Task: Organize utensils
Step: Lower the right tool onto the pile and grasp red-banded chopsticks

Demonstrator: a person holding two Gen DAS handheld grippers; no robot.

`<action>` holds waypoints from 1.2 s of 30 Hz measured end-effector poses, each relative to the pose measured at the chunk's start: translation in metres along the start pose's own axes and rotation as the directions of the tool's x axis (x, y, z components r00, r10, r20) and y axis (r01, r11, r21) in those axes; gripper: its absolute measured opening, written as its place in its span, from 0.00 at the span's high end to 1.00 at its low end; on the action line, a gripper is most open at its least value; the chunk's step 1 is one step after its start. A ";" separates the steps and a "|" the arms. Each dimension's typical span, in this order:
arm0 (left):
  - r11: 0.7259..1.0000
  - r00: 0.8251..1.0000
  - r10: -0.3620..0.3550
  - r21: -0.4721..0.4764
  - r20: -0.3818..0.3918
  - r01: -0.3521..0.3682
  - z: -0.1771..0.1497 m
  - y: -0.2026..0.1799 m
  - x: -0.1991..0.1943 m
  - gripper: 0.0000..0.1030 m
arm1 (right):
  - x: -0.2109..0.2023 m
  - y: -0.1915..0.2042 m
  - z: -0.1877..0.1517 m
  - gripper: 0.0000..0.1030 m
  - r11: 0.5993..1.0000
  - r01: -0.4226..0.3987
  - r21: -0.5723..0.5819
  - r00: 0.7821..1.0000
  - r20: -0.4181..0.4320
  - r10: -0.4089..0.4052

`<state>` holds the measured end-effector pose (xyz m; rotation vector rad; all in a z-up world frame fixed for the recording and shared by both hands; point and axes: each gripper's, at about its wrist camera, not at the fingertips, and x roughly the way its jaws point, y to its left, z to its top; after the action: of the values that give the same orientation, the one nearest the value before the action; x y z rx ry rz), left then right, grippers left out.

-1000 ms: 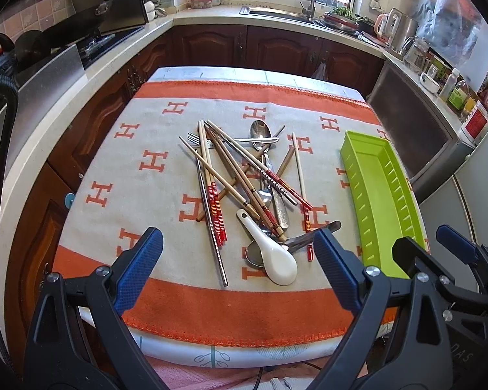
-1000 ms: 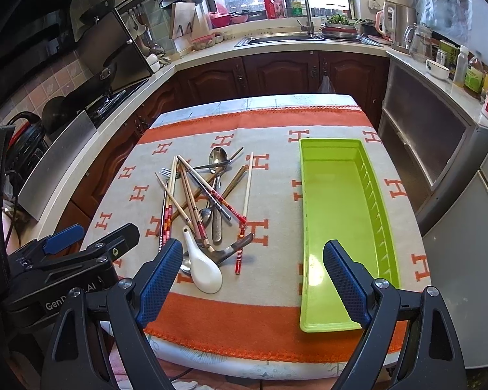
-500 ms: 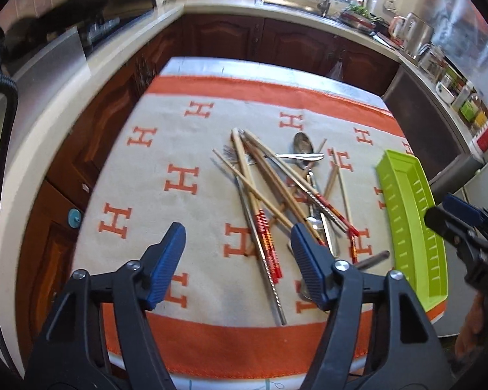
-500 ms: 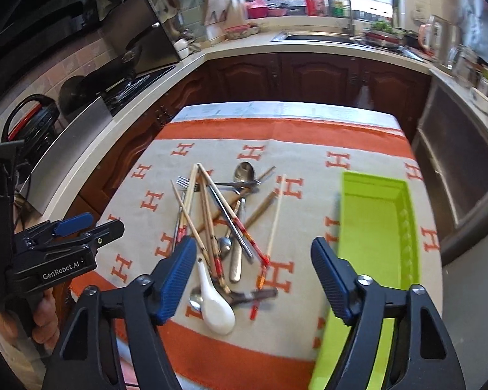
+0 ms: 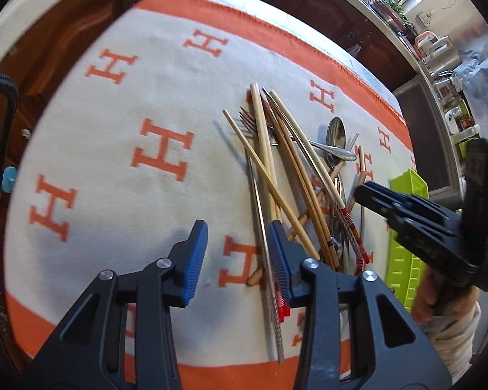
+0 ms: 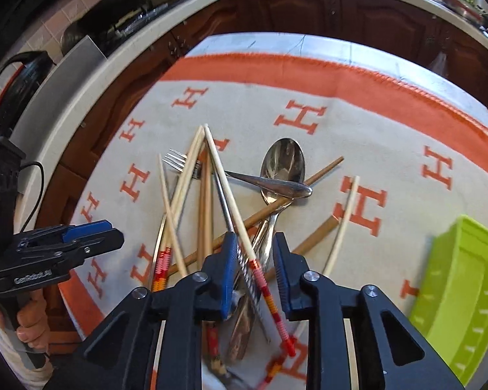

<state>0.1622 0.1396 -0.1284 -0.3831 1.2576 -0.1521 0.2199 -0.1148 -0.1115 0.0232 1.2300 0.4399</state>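
1. Where a second ago both tools hung high over the whole surface, the left hand-held gripper now sits low over the orange-and-cream H-patterned cloth at the left edge of the utensil pile.
2. Its jaws, wide apart a second ago, are closing; between them lies bare cloth and the butt of a brown chopstick, and the metal chopstick runs just along the inner face of the right-hand pad. I cannot tell whether that pad touches it; nothing is pinched.
3. Further right, the pile itself lies as it did before: bamboo chopsticks crossed over a fork and a steel spoon, all on the cloth.
4. Over the near end of the pile, the right hand-held gripper has dropped down from above the tray side. Its jaws are closing too, much narrower than before, with a red-banded chopstick and the twisted metal chopstick between the blue pads. A gap shows on each side, so they are not clamped.
5. At the far right, the green tray stands on the cloth, apart from the pile, now only partly in view.
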 end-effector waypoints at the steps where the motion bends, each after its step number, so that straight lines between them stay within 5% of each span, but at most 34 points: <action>1: 1.000 1.000 -0.002 0.000 -0.006 0.002 0.001 -0.001 0.005 0.70 | 0.008 -0.002 0.002 0.83 1.000 -0.002 -0.004 1.000 -0.007 0.002; 13: 0.998 0.999 -0.042 -0.038 -0.008 0.042 0.010 -0.004 0.023 0.71 | 0.042 0.013 0.008 0.89 0.992 -0.014 -0.127 0.998 -0.061 0.006; 29: 0.992 0.998 -0.046 -0.119 0.040 0.051 0.035 -0.015 0.038 0.72 | 0.033 0.004 -0.002 0.89 0.990 -0.098 -0.104 0.991 -0.096 0.088; 34: 0.991 0.997 -0.030 -0.130 0.066 0.039 0.041 -0.020 0.043 0.93 | 0.032 0.007 -0.004 0.89 0.988 -0.101 -0.116 0.989 -0.115 0.087; 36: 0.991 0.997 -0.025 -0.129 0.077 0.035 0.042 -0.022 0.045 0.94 | 0.031 0.008 -0.006 0.88 0.986 -0.111 -0.123 0.988 -0.120 0.096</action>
<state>0.2182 0.1134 -0.1504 -0.5161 1.1912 -0.0803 0.2198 -0.0981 -0.1393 -0.0499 1.3142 0.6180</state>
